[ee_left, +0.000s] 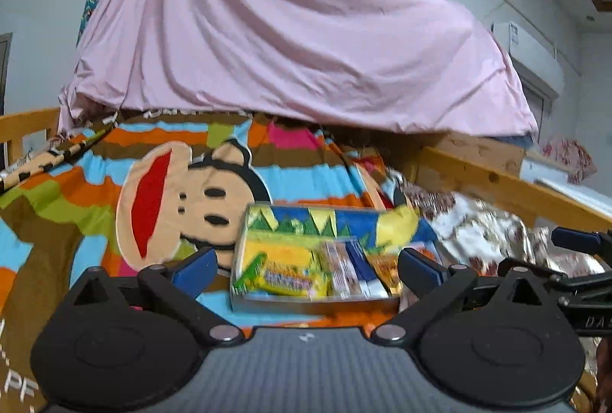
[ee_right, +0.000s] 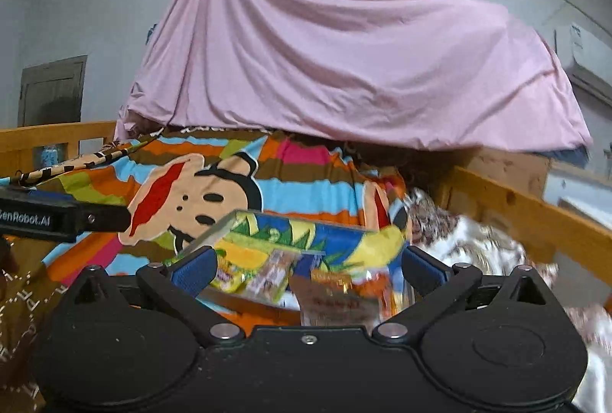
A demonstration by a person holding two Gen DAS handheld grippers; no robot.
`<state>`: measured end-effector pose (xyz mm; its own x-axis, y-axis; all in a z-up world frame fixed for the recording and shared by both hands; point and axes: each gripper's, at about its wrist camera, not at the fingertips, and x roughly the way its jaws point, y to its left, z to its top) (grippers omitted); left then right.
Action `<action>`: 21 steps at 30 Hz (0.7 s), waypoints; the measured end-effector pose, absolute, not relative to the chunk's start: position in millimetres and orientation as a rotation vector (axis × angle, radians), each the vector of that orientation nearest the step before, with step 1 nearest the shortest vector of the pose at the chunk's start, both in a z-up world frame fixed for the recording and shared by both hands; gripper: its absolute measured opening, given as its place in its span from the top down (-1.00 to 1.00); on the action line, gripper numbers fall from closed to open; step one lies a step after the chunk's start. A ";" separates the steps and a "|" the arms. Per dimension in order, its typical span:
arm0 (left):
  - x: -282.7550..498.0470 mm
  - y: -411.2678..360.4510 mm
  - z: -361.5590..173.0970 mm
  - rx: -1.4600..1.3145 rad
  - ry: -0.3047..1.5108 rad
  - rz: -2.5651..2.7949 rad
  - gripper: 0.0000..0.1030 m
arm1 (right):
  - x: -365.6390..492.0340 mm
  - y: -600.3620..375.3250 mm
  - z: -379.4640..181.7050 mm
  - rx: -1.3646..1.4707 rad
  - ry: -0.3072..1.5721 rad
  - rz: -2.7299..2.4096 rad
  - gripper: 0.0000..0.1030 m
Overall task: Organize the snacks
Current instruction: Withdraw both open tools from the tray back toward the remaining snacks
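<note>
Ahead of both claws, on the striped cartoon bedspread (ee_left: 95,191), lies the clear tray (ee_left: 313,304) of snacks.

Item: tray, shallow, transparent-walled, rectangular. Its long axis runs left to right across the left wrist view; in the right wrist view it sits skewed, near-left corner (ee_right: 237,216) raised towards the camera side.

Contents: yellow-green packet (ee_left: 279,267) at the left end; slim pale bars (ee_left: 344,267) beside it towards the middle; orange wrapper (ee_left: 384,273) further right. A brown-orange packet (ee_right: 336,298) shows nearest in the right wrist view, just before the right claw. Printing is too blurred to read.

Left claw (ee_left: 306,265): jaws spread wide, nothing between the pads; tray straight ahead and slightly below, framed between its blue fingers (ee_left: 195,269).

Right claw (ee_right: 308,269): jaws likewise wide, gripping nothing; the tray's right-hand portion lies directly before it.

Nearer hand: judged the right, since the packets loom larger and lower in its view, though the margin looks small.

Surroundings: pink sheet (ee_left: 290,38) draped behind, wooden bed rail (ee_left: 508,187) to the right, patterned quilt (ee_left: 482,225) beside the tray.

Handling note: wrappers look thin and slippery; a pinch across a bar's narrow width seems the safer approach.
</note>
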<state>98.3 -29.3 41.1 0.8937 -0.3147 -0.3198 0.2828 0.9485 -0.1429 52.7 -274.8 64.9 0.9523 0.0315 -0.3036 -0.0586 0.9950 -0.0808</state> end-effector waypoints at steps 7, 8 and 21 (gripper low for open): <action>73.4 -38.0 31.0 -0.055 0.389 -0.332 -0.99 | 31.7 -282.1 55.5 -0.069 0.363 0.041 -0.99; 71.2 -39.3 29.6 -0.047 0.396 -0.334 -0.99 | 30.0 -282.3 55.2 -0.067 0.369 0.039 -0.99; 60.4 -51.5 10.6 0.037 0.520 -0.340 -0.99 | 29.0 -277.0 40.7 -0.068 0.501 0.047 -0.99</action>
<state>60.4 -51.5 10.6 0.8133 -0.3088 -0.4931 0.3274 0.9435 -0.0509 29.0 -277.0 40.7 0.8763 0.0281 -0.4810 -0.0612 0.9967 -0.0532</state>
